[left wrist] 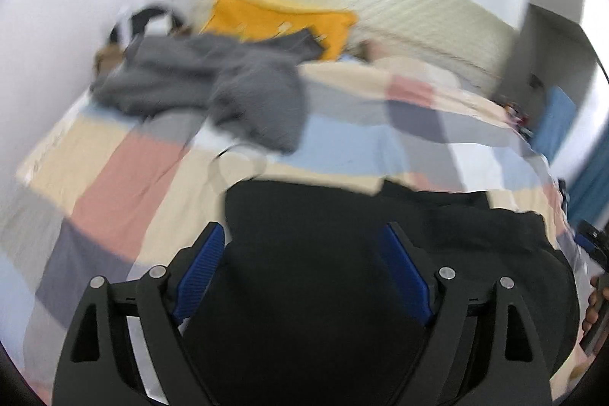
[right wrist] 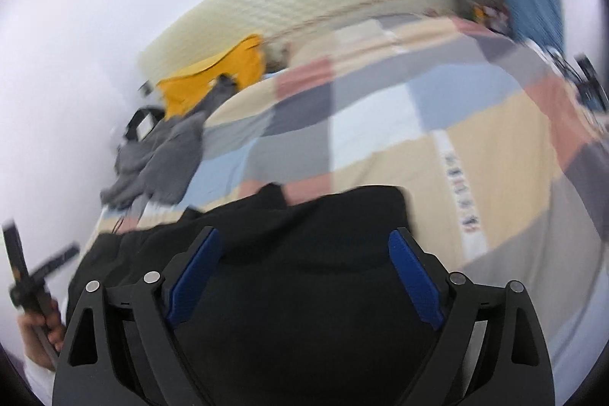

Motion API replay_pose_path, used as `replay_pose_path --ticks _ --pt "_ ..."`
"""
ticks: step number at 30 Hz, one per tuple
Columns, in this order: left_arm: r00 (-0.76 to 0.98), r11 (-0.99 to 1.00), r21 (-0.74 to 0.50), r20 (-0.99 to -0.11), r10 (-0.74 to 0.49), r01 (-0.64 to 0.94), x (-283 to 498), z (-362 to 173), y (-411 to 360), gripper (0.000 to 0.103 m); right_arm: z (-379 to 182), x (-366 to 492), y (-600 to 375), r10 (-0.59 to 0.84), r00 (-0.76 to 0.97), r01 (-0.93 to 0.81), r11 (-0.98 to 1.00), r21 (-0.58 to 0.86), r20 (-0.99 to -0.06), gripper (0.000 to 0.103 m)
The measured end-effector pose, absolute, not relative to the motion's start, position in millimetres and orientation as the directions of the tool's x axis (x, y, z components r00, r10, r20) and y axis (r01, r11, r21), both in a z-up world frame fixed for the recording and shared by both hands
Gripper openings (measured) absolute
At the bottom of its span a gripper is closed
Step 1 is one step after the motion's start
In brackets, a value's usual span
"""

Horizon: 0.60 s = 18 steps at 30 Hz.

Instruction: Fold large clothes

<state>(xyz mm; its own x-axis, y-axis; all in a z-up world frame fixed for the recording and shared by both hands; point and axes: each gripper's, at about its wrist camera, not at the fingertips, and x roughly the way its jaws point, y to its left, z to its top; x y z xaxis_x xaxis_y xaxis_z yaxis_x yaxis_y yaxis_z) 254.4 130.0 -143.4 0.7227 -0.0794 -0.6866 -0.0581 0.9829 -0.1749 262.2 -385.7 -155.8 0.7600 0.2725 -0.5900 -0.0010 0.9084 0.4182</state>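
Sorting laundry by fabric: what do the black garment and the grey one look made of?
Black garment: matte, soft cloth that lies limp and flat; the weave is lost in blur. Grey garment: thicker, slightly fuzzy fabric, perhaps fleece or jersey, bunched in soft folds.

Matt black cloth (left wrist: 323, 273) is spread on a soft patchwork bedcover (left wrist: 114, 162); ribbed blue pads (left wrist: 200, 269) are fitted to matt black plastic jaws.
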Motion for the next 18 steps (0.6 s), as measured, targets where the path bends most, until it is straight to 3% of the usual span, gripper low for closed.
replay_pose_path --ticks 6,12,14,16,17,18 --pt "0.619 0.917 -0.348 -0.769 -0.161 -0.194 261 -182 192 0.084 -192 283 -423 0.313 0.677 0.102 0.856 0.507 -0.666 0.090" --pt "0.532 0.888 -0.441 -0.786 -0.314 -0.127 274 -204 181 0.082 -243 297 -426 0.410 0.541 0.194 0.789 0.584 -0.734 0.090" --pt "0.524 0.874 -0.477 -0.770 -0.364 -0.093 277 -207 174 0.064 -249 297 -424 0.435 0.548 0.204 0.759 0.618 -0.715 0.086" --pt "0.527 0.849 -0.524 -0.741 -0.416 -0.068 276 -206 171 0.049 -243 297 -413 0.466 0.568 0.144 0.756 0.639 -0.679 0.057" --pt "0.542 0.851 -0.522 -0.732 -0.413 -0.057 275 -202 167 0.037 -234 296 -406 0.456 0.588 0.112 0.772 0.626 -0.668 0.050" --pt "0.551 0.859 -0.508 -0.733 -0.399 -0.055 277 -199 165 0.030 -225 296 -400 0.438 0.601 0.085 0.796 0.599 -0.668 0.033"
